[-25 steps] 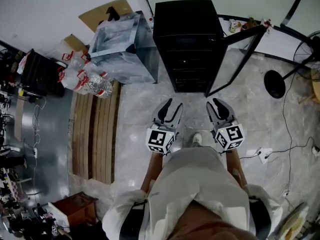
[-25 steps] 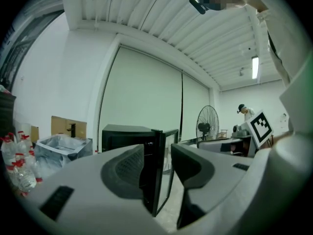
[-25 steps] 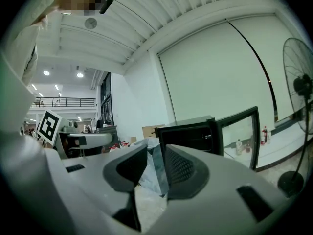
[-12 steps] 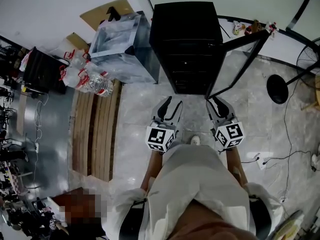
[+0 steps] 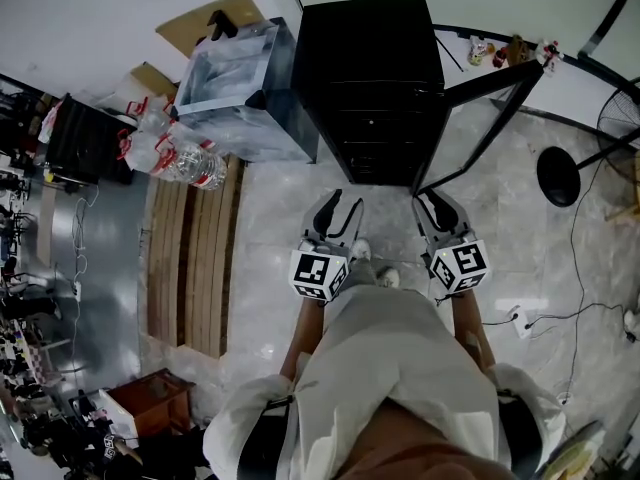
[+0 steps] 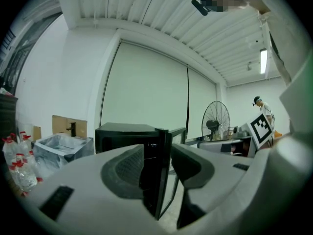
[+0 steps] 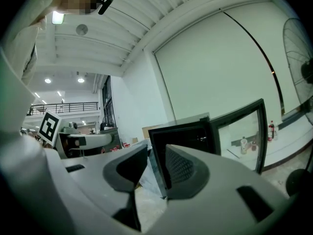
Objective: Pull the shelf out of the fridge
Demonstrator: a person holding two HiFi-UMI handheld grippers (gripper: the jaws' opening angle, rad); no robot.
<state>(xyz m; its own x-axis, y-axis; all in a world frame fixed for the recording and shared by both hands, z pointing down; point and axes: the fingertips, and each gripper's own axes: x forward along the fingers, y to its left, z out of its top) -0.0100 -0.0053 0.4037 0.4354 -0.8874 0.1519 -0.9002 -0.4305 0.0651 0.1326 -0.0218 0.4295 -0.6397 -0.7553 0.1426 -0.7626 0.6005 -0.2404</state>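
The fridge (image 5: 370, 48) is a boxy, matte black cabinet at the top centre of the head view, standing on glossy, grey-veined marble floor (image 5: 270, 218). Its door (image 5: 485, 78), a black frame around clear glass, is swung open toward the upper right. The shelf (image 5: 375, 133) is inside the dark opening, showing only as faint horizontal edges.

Just below the fridge, the left tongs (image 5: 346, 201) and right tongs (image 5: 432, 200) are side by side, each a smooth grey plastic shell with dark, ribbed rubber pads. Both point at the opening and stop short of it. In each gripper view the pads are slightly apart with nothing between them; only the distant fridge shows through the gap.

The head view alone shows the wooden slats (image 5: 190, 268), clear plastic bottles (image 5: 185, 163) and a film-lined metal box (image 5: 240, 88) at the left. The left gripper view alone shows a round wire-caged fan (image 6: 215, 117) and a ribbed white ceiling.
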